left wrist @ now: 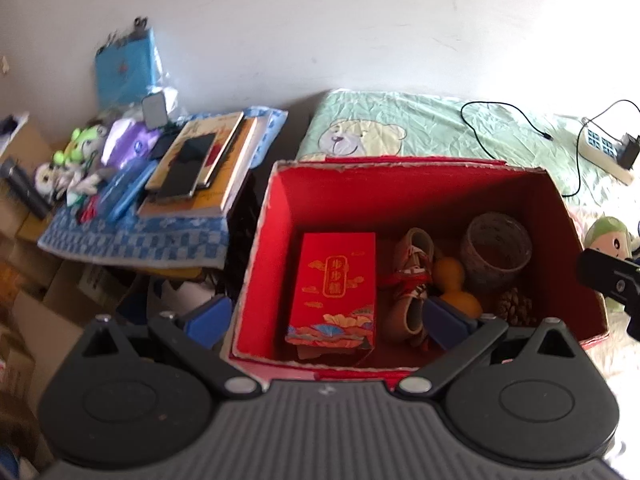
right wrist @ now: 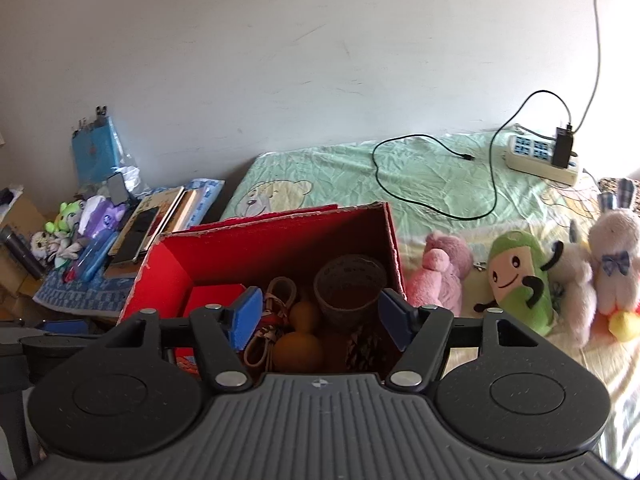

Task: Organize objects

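The open red cardboard box stands on the bed, on the green bear-print sheet, and holds all the gathered things. Inside it, a red printed packet lies flat at the left; just right of that sits a small beige and red shoe, then an orange gourd-shaped toy, with a grey patterned cup at the box's right rear and a brown pine cone in front of the cup. The left hand-held gripper hangs over the box's near edge with its blue pads spread wide and nothing between them. The right hand-held gripper hovers over the same box, likewise spread and empty. Right of the box lie a pink plush, a green smiling plush and a white rabbit plush. Left of the box, a blue checked cloth carries stacked books
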